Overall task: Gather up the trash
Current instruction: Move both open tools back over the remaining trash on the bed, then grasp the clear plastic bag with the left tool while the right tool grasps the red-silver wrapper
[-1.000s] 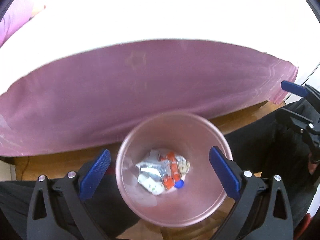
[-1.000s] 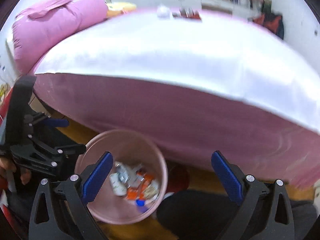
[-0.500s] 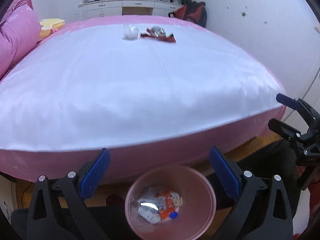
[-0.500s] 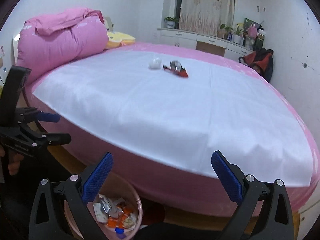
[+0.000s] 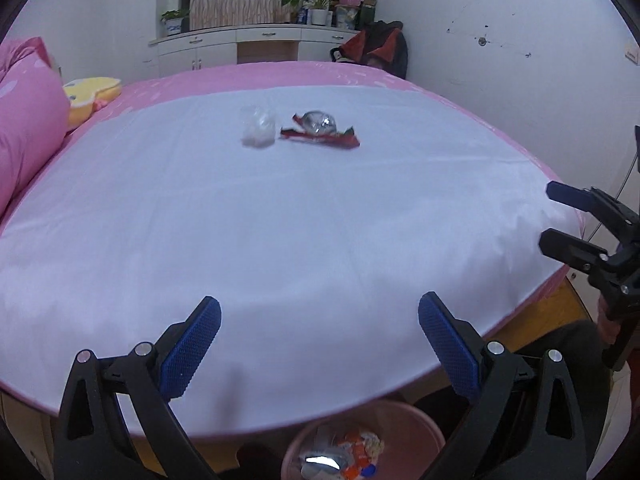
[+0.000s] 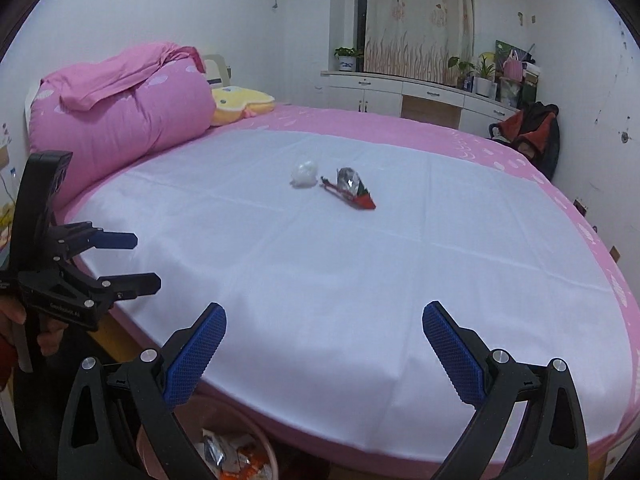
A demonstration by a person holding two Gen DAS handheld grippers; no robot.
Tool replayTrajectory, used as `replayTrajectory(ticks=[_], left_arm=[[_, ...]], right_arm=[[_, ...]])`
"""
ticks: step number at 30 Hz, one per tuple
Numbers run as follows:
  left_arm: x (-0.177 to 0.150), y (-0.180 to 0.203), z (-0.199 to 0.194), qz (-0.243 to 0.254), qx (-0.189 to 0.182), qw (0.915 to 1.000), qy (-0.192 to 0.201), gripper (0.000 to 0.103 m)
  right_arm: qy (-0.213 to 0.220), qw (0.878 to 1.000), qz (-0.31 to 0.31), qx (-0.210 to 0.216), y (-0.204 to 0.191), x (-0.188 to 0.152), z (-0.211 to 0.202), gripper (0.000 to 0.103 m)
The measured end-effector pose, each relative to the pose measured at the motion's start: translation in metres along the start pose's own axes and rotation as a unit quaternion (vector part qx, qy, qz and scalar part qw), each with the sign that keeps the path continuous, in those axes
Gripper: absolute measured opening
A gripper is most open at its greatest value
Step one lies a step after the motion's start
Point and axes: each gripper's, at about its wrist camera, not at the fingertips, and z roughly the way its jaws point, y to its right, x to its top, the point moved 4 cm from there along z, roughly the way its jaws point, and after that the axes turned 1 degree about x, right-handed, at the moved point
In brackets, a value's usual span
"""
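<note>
A crumpled white tissue [image 5: 259, 132] [image 6: 305, 173] and a red and silver snack wrapper [image 5: 320, 130] [image 6: 350, 188] lie side by side far out on the white sheet [image 5: 280, 240] of the round pink bed. A pink bin [image 5: 420, 440] [image 6: 264, 452] holding several wrappers stands on the floor at the bed's near edge, below both grippers. My left gripper [image 5: 319, 344] is open and empty above the bed's near edge. My right gripper [image 6: 324, 346] is open and empty too, and shows at the right in the left wrist view [image 5: 560, 216].
A rolled pink duvet [image 6: 120, 116] and a yellow cushion [image 6: 240, 100] lie at the bed's left. White cabinets [image 6: 400, 92] with potted plants stand along the far wall. A dark bag [image 6: 528, 136] sits beyond the bed at the right.
Both grippers have risen from just over the bin and tilted up, so the views now show the bed top and its trash. Both stay open.
</note>
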Motion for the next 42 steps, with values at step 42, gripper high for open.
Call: replayTrajectory(ticks=[42], left_arm=[[0.194, -0.087, 0.233, 0.005, 0.006, 0.9995, -0.029, 0.086]], right_arm=[[-0.099, 0.993, 0.001, 0.068, 0.068, 0.114, 0.263, 0.084]])
